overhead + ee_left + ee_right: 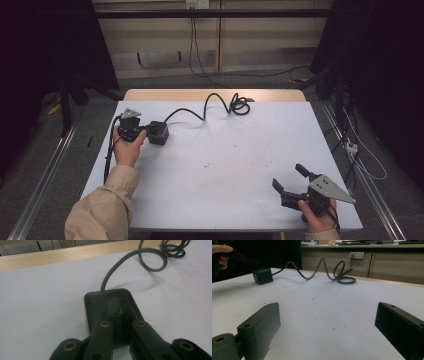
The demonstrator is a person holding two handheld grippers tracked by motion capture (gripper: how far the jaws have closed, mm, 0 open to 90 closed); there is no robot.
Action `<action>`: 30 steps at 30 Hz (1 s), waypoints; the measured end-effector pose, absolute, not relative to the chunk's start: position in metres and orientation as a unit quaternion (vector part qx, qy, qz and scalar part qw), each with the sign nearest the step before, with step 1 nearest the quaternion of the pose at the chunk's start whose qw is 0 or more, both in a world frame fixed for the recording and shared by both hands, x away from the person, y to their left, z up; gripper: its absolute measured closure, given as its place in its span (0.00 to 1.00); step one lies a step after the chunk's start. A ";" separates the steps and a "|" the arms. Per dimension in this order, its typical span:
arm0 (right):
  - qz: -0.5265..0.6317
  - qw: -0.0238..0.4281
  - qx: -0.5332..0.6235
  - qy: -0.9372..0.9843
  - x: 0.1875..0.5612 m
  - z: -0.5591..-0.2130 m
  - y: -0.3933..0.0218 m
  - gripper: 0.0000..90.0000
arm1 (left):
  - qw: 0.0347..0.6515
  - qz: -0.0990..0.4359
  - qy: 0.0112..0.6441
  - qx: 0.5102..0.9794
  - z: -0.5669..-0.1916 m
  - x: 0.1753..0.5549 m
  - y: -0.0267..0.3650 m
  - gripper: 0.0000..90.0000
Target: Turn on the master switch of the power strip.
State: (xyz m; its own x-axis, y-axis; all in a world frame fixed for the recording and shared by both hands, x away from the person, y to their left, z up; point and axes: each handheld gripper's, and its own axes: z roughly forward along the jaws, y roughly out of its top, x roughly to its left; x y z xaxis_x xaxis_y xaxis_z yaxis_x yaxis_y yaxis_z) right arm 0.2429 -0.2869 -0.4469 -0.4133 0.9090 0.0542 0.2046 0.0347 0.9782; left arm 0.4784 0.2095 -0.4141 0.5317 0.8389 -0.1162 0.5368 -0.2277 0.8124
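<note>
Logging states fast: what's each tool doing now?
Left tool: shut, pads together over the black cube.
Right tool: open, holding nothing.

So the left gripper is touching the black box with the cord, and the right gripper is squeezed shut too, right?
Not quite. The left gripper does rest shut on top of the black box with the cord, but the right gripper is wide open over the bare table. The right gripper view shows its jaws far apart.
</note>
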 end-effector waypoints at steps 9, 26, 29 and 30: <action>0.543 0.324 0.434 0.642 0.243 -0.447 -0.287 0.06 | 0.431 0.172 0.453 0.761 -0.415 0.479 0.211 1.00; 0.544 0.324 0.433 0.641 0.243 -0.447 -0.287 0.06 | 0.432 0.169 0.455 0.760 -0.416 0.479 0.210 1.00; 0.544 0.324 0.433 0.641 0.243 -0.447 -0.286 0.06 | 0.432 0.167 0.457 0.759 -0.416 0.479 0.211 1.00; 0.544 0.325 0.433 0.642 0.243 -0.447 -0.286 0.06 | 0.432 0.168 0.455 0.760 -0.416 0.479 0.211 1.00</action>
State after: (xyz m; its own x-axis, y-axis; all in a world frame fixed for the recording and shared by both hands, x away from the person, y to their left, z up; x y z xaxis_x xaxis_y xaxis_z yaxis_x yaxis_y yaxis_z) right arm 0.2426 -0.2864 -0.4467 -0.4145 0.9084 0.0542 0.2026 0.0340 0.9787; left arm 0.4791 0.2107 -0.4159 0.5291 0.8373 -0.1378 0.5475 -0.2128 0.8093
